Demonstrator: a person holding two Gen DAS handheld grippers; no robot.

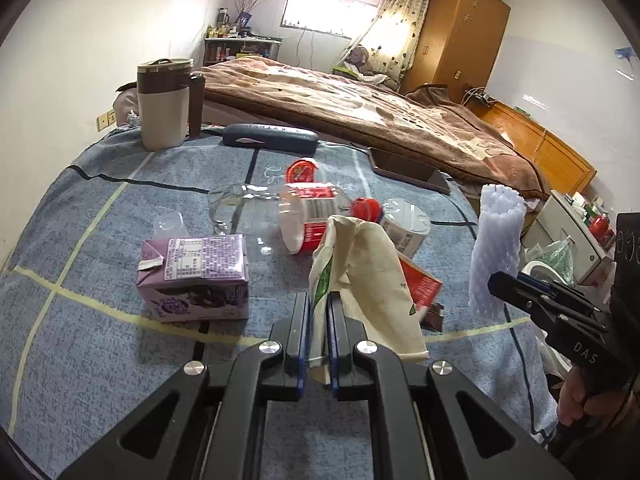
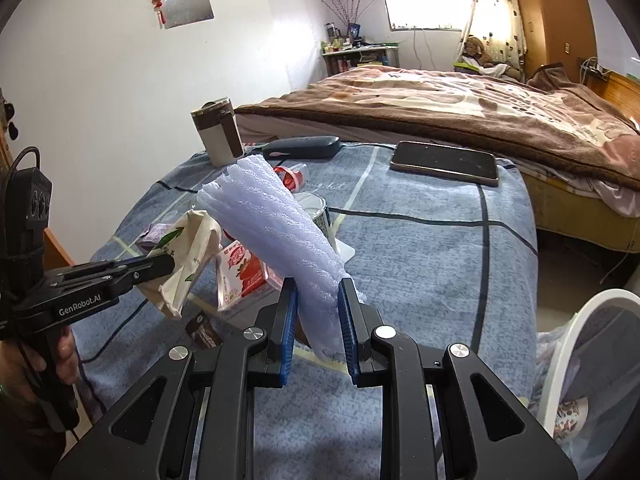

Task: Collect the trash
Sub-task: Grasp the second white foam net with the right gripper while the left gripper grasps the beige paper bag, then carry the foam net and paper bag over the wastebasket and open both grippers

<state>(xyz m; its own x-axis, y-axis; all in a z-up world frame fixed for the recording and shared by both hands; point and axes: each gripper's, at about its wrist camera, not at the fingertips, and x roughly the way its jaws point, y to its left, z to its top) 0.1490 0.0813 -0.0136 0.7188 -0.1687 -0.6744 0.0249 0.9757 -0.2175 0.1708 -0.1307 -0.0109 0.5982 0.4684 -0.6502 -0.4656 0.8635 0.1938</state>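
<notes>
Left hand-held gripper (image 1: 319, 312) clamped on paper bag (image 1: 368, 280), right hand-held gripper (image 2: 318, 300) pinching foam net (image 2: 276, 220)

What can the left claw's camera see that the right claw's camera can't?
Only the left wrist view shows the purple carton whole, the clear plastic bottle lying on its side, and the tall wooden wardrobe in full.

Only the right wrist view shows the white bin beside the table, and the phone face up and whole.

Both show the left claw shut on the paper bag, the right claw shut on the foam net, the mug, the dark case and the bed.
</notes>
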